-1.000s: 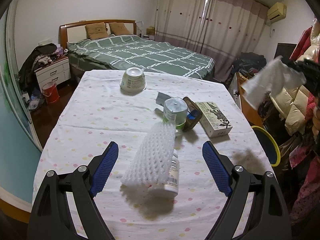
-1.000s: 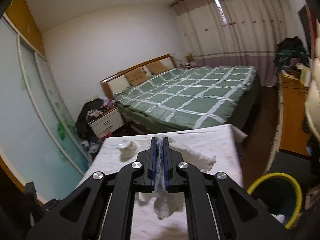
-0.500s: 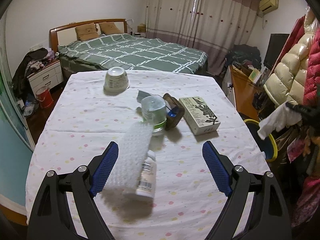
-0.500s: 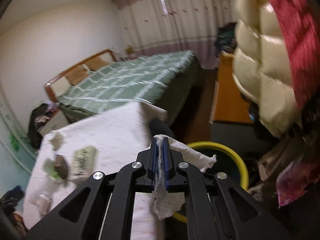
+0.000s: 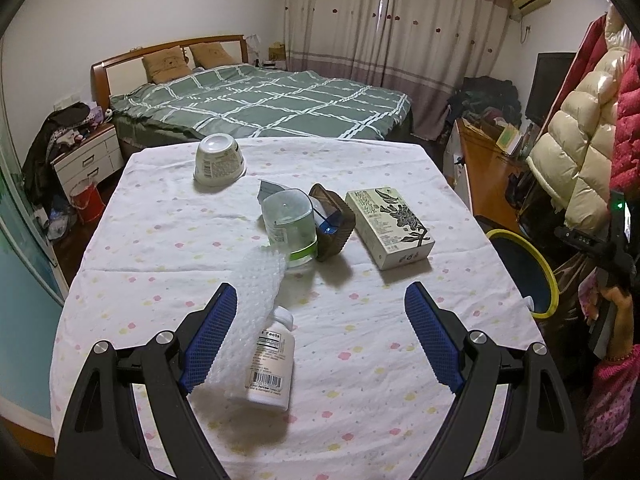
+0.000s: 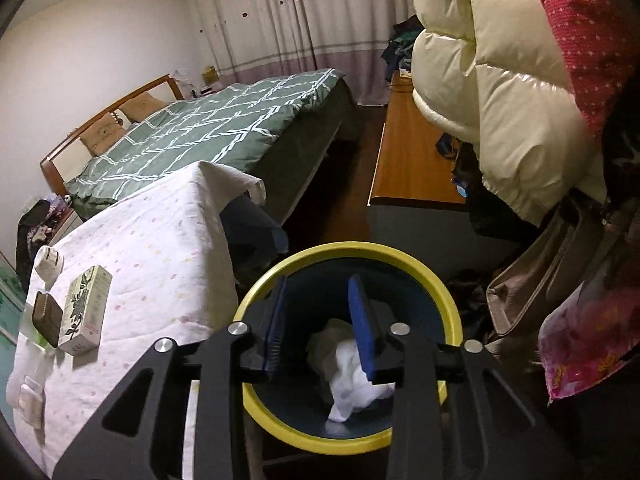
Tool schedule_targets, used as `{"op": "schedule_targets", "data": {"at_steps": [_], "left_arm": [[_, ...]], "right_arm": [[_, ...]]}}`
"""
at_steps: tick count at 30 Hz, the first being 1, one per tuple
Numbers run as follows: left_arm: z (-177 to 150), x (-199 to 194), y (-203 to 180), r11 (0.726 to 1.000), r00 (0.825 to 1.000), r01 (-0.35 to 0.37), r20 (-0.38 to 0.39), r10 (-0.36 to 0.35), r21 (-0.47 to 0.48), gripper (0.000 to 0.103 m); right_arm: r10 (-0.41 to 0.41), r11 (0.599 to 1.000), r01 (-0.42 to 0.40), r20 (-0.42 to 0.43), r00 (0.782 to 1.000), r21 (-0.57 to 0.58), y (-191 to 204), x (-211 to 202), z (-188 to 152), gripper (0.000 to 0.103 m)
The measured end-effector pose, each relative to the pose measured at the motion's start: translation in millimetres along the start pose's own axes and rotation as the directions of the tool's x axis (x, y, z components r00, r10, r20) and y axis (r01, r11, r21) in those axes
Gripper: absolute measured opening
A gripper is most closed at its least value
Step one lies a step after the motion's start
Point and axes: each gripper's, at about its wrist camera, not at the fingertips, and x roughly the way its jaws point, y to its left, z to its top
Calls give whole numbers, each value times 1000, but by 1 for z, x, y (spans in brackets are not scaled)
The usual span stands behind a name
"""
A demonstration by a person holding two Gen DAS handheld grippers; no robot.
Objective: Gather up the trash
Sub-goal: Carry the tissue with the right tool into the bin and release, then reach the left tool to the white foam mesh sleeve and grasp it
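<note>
Now the right tool (image 6: 320,320) is opening above the bin (image 6: 420,258), tissue (image 6: 352,380) against one pad.

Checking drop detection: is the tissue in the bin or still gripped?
In the bin. The tissue lies crumpled inside the yellow rim, and the right tongs above it are opening, pads off it.

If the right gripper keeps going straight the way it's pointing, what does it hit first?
Most likely the crumpled white tissue inside the yellow-rimmed dark blue trash bin. The right gripper, jaws opening, points down into the bin's mouth; how far below the tissue lies is unclear.
</note>
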Motion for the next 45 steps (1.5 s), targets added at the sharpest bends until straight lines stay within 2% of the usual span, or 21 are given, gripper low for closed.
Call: {"op": "schedule_targets", "data": {"at_steps": [10,13,20,24,28,32,35,43,45], "left_arm": [[-3,19,16,999,997,-48,-65,49,17,85],[-2,29,23,998,994,-61,-91,63,18,81],[6,59,39,999,986,-40,-164,43,26,78],[8,76,45,999,979,-40,-200,44,27,72],[7,91,51,1000,970,-12,-242,16,14,64],[9,100,56,1000,967,-17,-253,21,18,57],[11,106,58,999,965,-22,-260,28,25,46],[14,100,60,998,971,-38,-235,49,50,16],[14,93,59,997,973,-48,-223,62,65,15]], "right_arm": [[38,999,-38,-35,999,-18,17,2,-21,32],[53,998,-54,-43,998,-26,24,4,-23,32],[74,997,-75,-42,996,-33,35,1,-25,32],[77,996,-78,-43,996,-36,37,-1,-25,32],[77,996,-78,-44,996,-37,37,0,-25,32],[79,996,-81,-46,996,-41,40,1,-25,32],[83,995,-85,-50,995,-43,42,3,-25,32],[96,994,-99,-53,994,-48,48,2,-25,32],[99,994,-102,-51,994,-46,48,0,-25,32]]}}
